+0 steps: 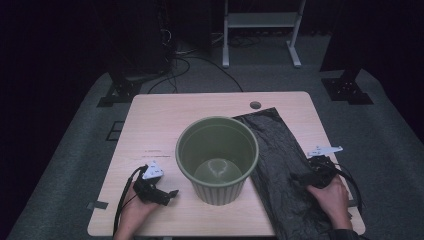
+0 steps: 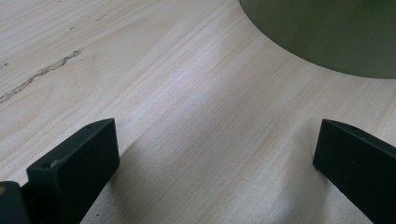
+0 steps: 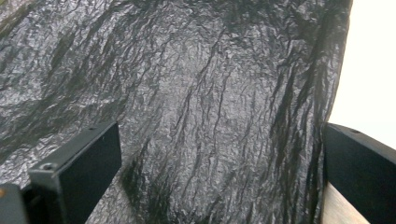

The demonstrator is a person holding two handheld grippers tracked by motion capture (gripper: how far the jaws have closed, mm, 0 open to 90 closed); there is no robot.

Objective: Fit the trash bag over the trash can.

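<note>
Black crinkled plastic bin bag (image 1: 280, 165), thin film, laid flat on the right half of the pale wooden table (image 1: 165, 115), one long edge touching the bucket's right side. Right gripper (image 1: 306, 176), nearest the person, rests on the bag's near part, pointing left toward the bucket; jaws set wide apart with the film spread between them in the right gripper view (image 3: 205, 116), nothing pinched yet; placement suggests readiness to grasp the bag. Left gripper (image 1: 170, 194), near left, jaws wide apart over bare wood, holding nothing, likely waiting to steady the bucket. Beyond, centre: round olive-green plastic bucket (image 1: 218, 159), upright, unlined, empty. Farthest: a small round hole (image 1: 255, 105) near the table's far edge.
</note>
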